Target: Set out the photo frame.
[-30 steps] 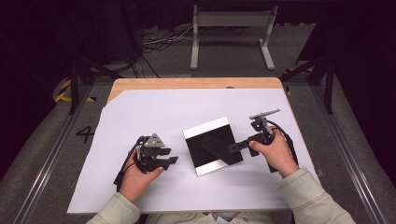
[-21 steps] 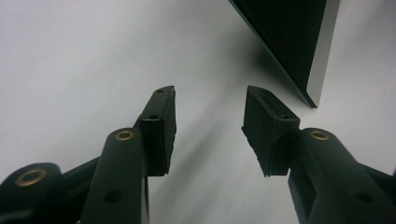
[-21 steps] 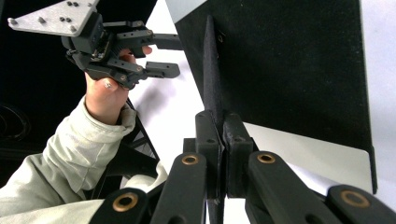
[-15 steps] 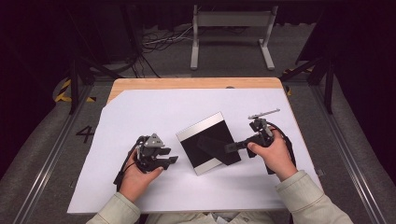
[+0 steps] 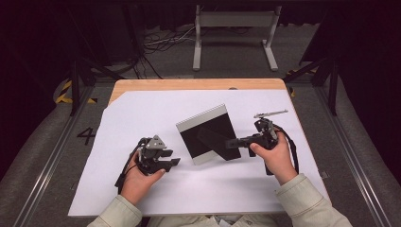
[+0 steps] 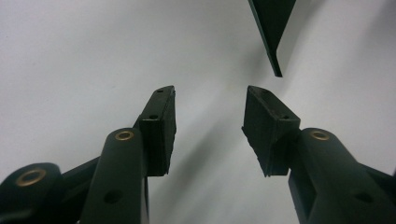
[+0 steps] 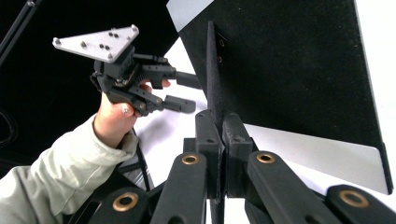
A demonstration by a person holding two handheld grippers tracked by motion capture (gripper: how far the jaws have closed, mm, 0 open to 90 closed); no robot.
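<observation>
Frame [image 5: 206, 135] tilted up off the white table [image 5: 142, 113] at mid-table, right gripper [image 5: 232, 142] clenched on its thin back stand [image 7: 211, 70], left gripper [image 5: 174, 162] released nearby; judged light, rigid, glass-fronted hence fragile, safer gripped by its edge.

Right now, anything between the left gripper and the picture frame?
Nothing. In the high view, bare white table cover separates the open left gripper from the picture frame. The left gripper view shows the same bare stretch below the frame's corner.
</observation>
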